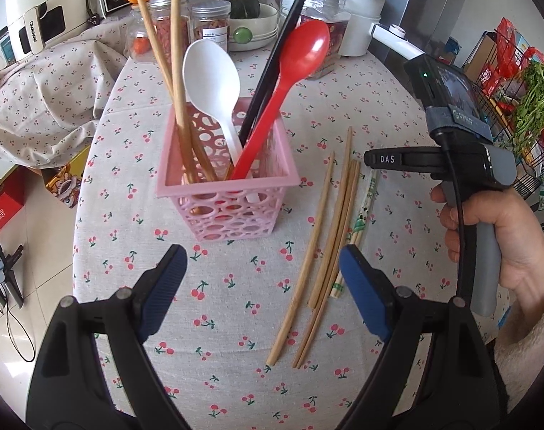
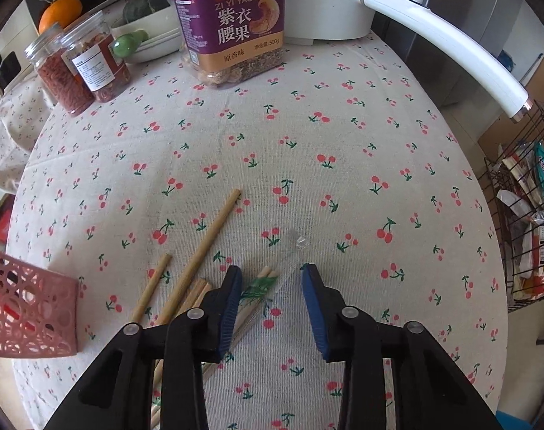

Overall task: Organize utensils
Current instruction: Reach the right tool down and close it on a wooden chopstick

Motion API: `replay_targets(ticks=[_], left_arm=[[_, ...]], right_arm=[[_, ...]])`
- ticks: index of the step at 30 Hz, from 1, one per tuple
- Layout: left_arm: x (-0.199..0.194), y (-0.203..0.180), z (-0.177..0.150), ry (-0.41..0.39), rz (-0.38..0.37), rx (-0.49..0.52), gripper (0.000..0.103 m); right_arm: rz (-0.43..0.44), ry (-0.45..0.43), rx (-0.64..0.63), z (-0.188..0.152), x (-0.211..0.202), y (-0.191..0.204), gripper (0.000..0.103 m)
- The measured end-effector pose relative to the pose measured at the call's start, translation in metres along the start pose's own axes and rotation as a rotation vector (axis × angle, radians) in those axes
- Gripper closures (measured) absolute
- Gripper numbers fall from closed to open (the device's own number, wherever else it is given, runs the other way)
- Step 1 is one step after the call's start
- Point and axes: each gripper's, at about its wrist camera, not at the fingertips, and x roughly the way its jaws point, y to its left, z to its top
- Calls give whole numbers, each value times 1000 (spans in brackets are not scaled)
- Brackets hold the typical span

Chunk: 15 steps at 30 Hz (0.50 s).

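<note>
A pink lattice basket (image 1: 222, 183) stands mid-table holding a white spoon (image 1: 211, 71), a red spoon (image 1: 304, 50), black chopsticks (image 1: 272, 64) and a wooden pair (image 1: 177, 71). Right of it lie several loose wooden chopsticks (image 1: 329, 236) and a plastic-wrapped pair (image 1: 367, 200). My left gripper (image 1: 263, 251) hovers open and empty in front of the basket. My right gripper (image 2: 272, 270) points down over the wrapped pair (image 2: 265, 283), which lies between its jaws close to the left finger; the pads are not pressing on it. Loose chopsticks (image 2: 207, 236) lie left of that finger, the basket (image 2: 32, 308) beyond them.
Along the back of the cherry-print tablecloth (image 2: 308, 143) stand jars (image 2: 82, 68), a purple cashew bag (image 2: 232, 25), a bowl with a squash (image 1: 241, 7) and a white pot with a long handle (image 2: 444, 39). A wire rack (image 2: 523, 215) of groceries stands off the right edge.
</note>
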Motion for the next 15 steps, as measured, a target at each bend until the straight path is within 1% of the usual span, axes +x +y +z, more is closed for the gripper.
replay_targets(ticks=[1,3,8,11,15], left_arm=[[0,-2,-1,0,3,11,16],[0,-8,-2,-1,6,36,16],[-1,-24,-5,-11,4,93,16],[-2,-37,-5,-20,-5,124,16],[-2,-57,-5,-27,-11,172,17]], right_arm=[[8,6,-16,-3,-1,0,80],[32,25,-34,-7,-3,-5,91],[124,69,10,-17,-10,-30,99],[162,76,46,-23,-16,-50,99],[206,47,78,-28,-35,-76,99]])
